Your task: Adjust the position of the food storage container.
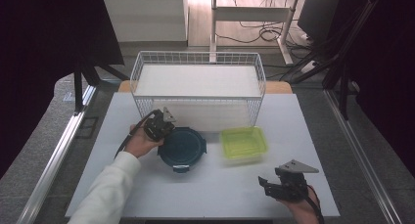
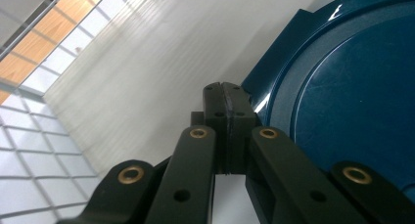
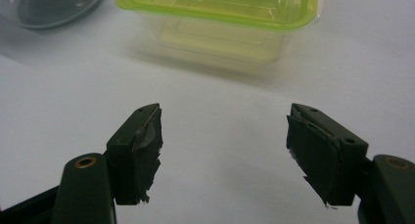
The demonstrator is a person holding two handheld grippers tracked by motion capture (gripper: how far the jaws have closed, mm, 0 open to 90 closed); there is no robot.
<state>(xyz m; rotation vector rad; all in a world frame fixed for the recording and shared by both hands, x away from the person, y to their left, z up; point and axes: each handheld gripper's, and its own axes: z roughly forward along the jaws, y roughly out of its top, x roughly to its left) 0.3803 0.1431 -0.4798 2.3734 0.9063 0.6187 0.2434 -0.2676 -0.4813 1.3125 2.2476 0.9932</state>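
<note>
Two containers are seen on one white table (image 1: 205,190), in front of one white wire basket (image 1: 198,82) set at the table's far edge. Toward the left, one round dark-blue container (image 1: 183,146) with a lid is placed near the middle of the table, just in front of the basket's front wall. At its left rim the left gripper (image 1: 165,122) is held by a hand in a white sleeve (image 1: 110,192); in the left gripper view its jaws are pressed flat together with nothing between them, their tips just beside the blue lid's edge (image 2: 274,94), and whether they touch it cannot be told. To the right of the round container, near it but apart, one yellow-green rectangular container (image 1: 243,143) is seen, lidded and translucent. Near the table's front right corner, the right gripper (image 1: 266,184) is held low over bare table, well apart from both containers. In the right gripper view its jaws are spread wide with nothing held, pointed toward the yellow-green container (image 3: 220,18).
</note>
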